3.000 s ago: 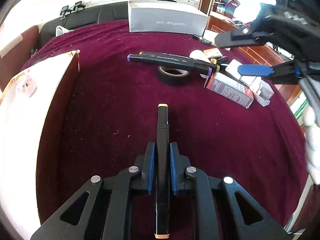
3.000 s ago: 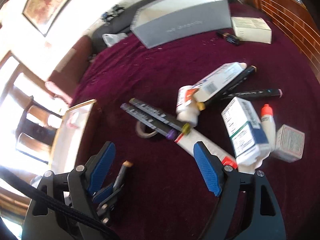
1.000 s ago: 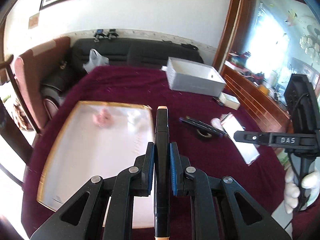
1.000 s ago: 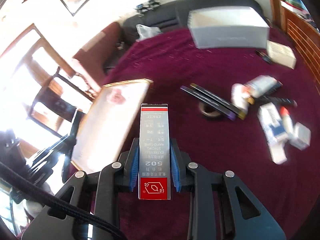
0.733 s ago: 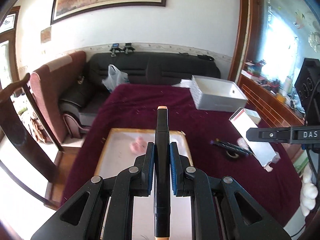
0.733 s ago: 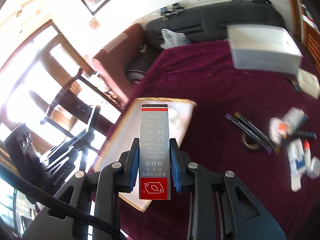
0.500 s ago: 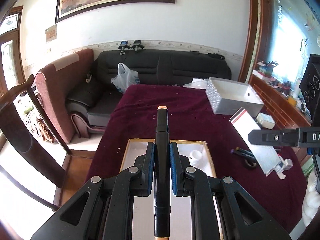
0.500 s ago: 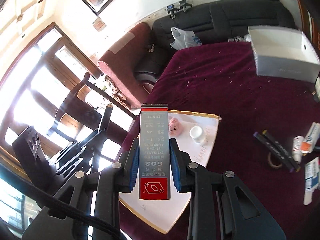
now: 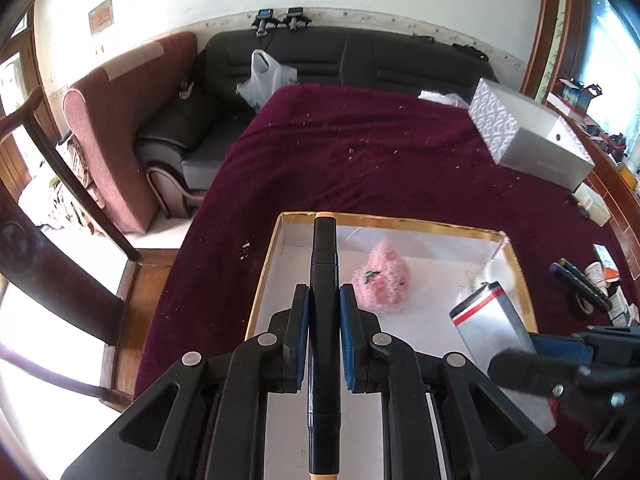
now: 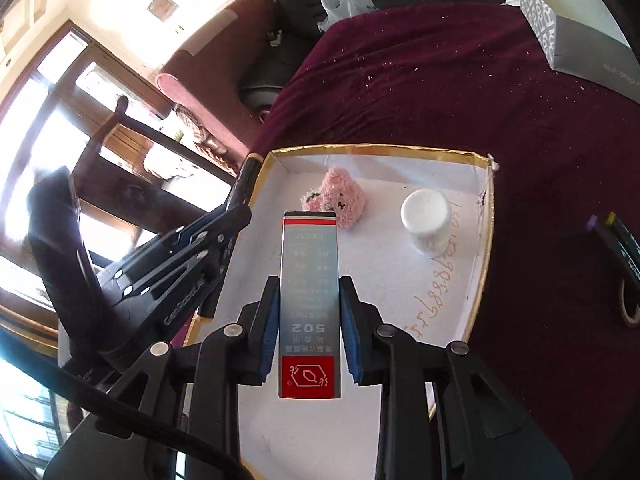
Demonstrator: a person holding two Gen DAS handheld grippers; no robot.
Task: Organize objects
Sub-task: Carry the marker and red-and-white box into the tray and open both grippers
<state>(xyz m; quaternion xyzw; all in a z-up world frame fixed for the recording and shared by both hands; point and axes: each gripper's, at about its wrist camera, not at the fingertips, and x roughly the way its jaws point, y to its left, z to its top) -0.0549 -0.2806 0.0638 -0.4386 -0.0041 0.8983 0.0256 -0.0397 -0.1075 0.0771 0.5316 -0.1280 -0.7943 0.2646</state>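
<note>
Left gripper [image 9: 324, 338] was clamped on a black marker [image 9: 325, 312], right gripper [image 10: 307, 330] clamped on a grey 502 glue box [image 10: 309, 304], both held over the near end of the gold-rimmed tray [image 10: 482, 248]. Step looked like drop-off: lower and let go on bare tray floor, short of the pink plush [image 10: 338, 196] and white bottle [image 10: 427, 216]. More markers [image 9: 580, 284] lay further off on the maroon-covered bench [image 9: 360, 152].

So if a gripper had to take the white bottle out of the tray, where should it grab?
Around the round sides of the white bottle, coming from above. It stands upright and apart from the pink toy and the tray wall, so fingers likely fit on either side.
</note>
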